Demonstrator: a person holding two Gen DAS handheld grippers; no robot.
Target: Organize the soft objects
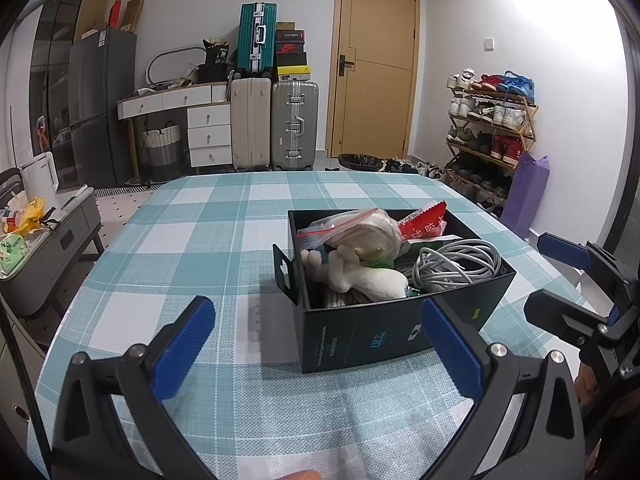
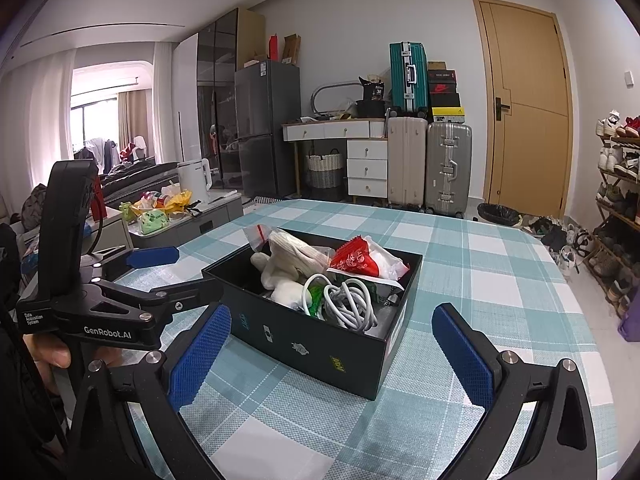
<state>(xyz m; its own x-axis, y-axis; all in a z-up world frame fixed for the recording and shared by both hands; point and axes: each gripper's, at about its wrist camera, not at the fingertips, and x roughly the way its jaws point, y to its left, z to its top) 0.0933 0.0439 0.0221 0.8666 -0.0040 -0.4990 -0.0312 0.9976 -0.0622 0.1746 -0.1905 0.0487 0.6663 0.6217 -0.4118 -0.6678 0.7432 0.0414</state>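
A black open box stands on the checked tablecloth. It holds a white plush toy, a zip bag of pale cloth, a red snack packet and a coiled grey-white cable. My left gripper is open and empty, just in front of the box. My right gripper is open and empty, near the box's front corner; it also shows at the right edge of the left wrist view. The left gripper also shows at the left of the right wrist view.
The table carries only the box. A low grey cabinet with a kettle and bags stands to the left. Suitcases, a white desk, a door and a shoe rack line the far wall.
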